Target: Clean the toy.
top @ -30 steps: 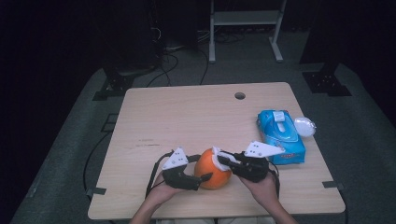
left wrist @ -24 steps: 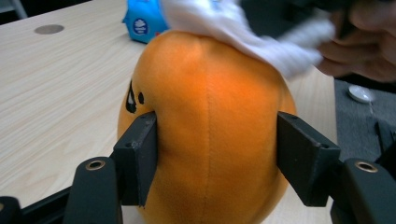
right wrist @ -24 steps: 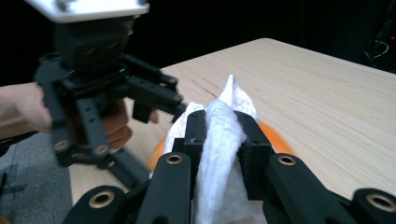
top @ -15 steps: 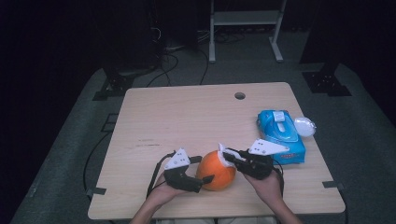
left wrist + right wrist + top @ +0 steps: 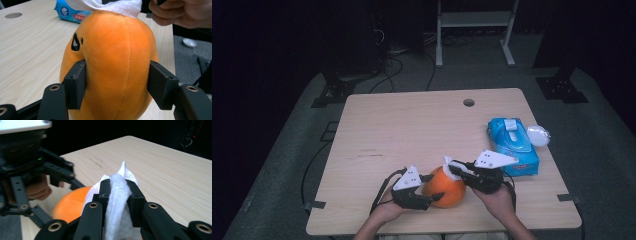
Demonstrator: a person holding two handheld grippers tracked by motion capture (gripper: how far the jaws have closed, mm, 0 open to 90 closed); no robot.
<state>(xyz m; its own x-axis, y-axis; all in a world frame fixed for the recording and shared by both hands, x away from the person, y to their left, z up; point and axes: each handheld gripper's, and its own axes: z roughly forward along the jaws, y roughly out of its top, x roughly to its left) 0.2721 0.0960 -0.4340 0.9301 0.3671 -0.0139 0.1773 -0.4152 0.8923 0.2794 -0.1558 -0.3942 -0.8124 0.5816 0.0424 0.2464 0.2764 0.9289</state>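
Left gripper (image 5: 432,196) just closed on orange plush pumpkin (image 5: 446,187) near table (image 5: 412,125) front edge (far half bare); right gripper (image 5: 451,169) pinches white wipe (image 5: 117,195).

Orange plush pumpkin (image 5: 112,65) with black marks; white wipe (image 5: 117,192); blue pack (image 5: 513,145).

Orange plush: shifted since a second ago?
No. The orange plush sits at the same spot near the table's front edge, left of the blue wipes pack.
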